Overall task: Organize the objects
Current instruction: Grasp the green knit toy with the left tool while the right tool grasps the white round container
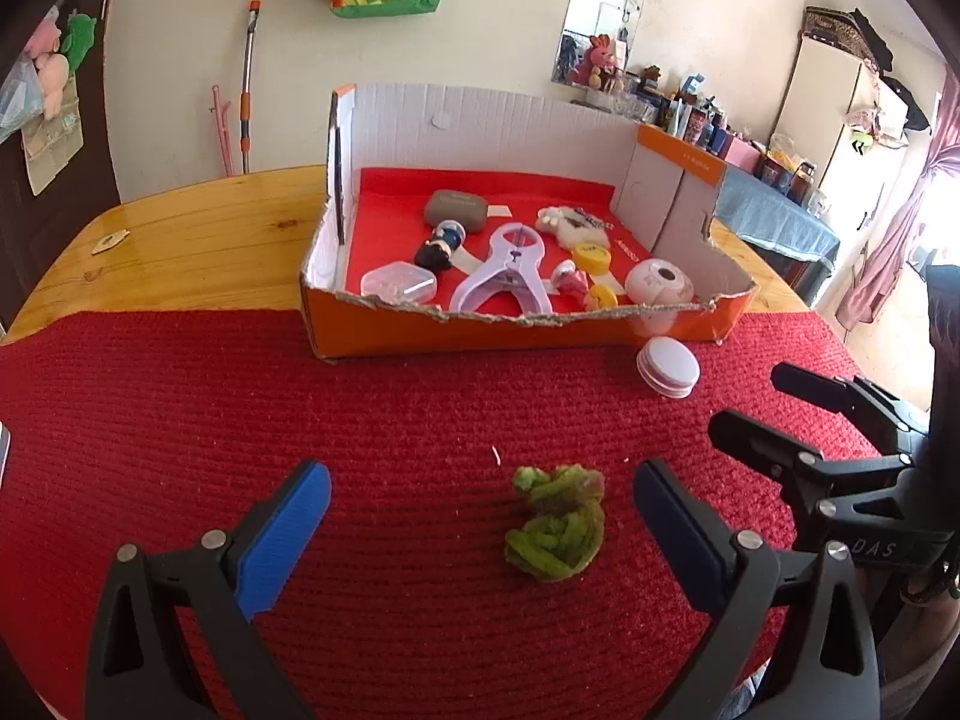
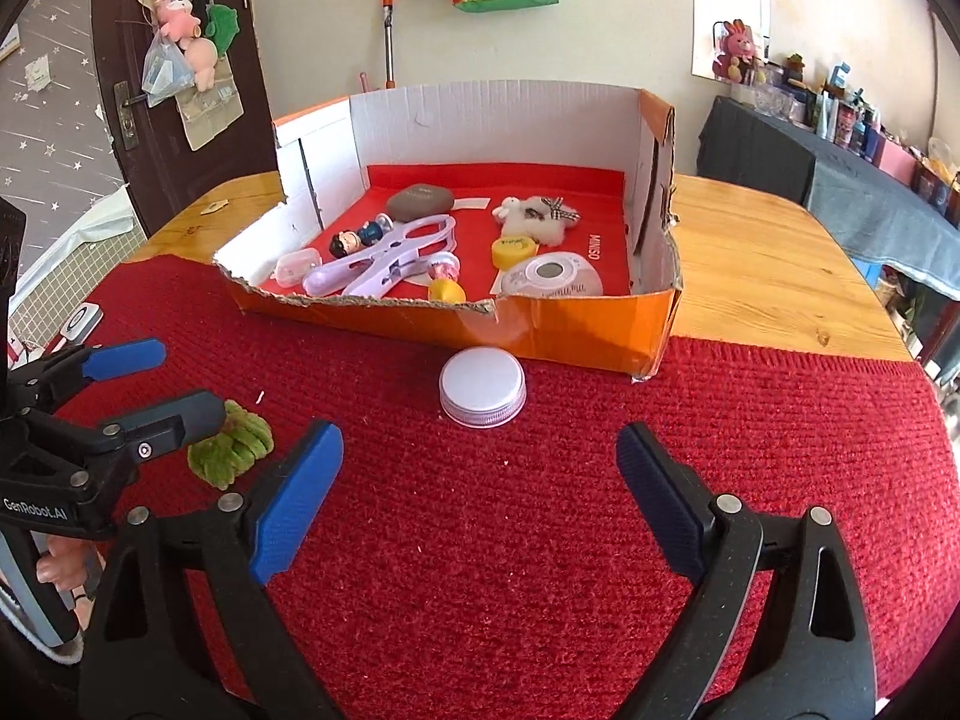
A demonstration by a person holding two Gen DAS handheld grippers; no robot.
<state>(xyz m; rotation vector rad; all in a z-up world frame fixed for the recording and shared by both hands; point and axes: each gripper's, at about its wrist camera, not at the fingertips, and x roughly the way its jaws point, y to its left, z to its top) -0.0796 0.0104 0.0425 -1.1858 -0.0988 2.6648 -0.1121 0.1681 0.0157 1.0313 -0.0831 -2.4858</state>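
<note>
Left gripper (image 1: 480, 510) spread wide around the green yarn knot (image 1: 555, 522) at lower centre, untouched, right gripper (image 2: 480, 474) gaping below the white lid (image 2: 483, 387), orange box (image 2: 570, 324) behind, red mat (image 2: 750, 420) beneath.

One cardboard box (image 2: 576, 324), one round lid (image 2: 483, 387), one green knot (image 1: 555, 531), two grippers (image 1: 480, 534) (image 2: 480, 501).
</note>
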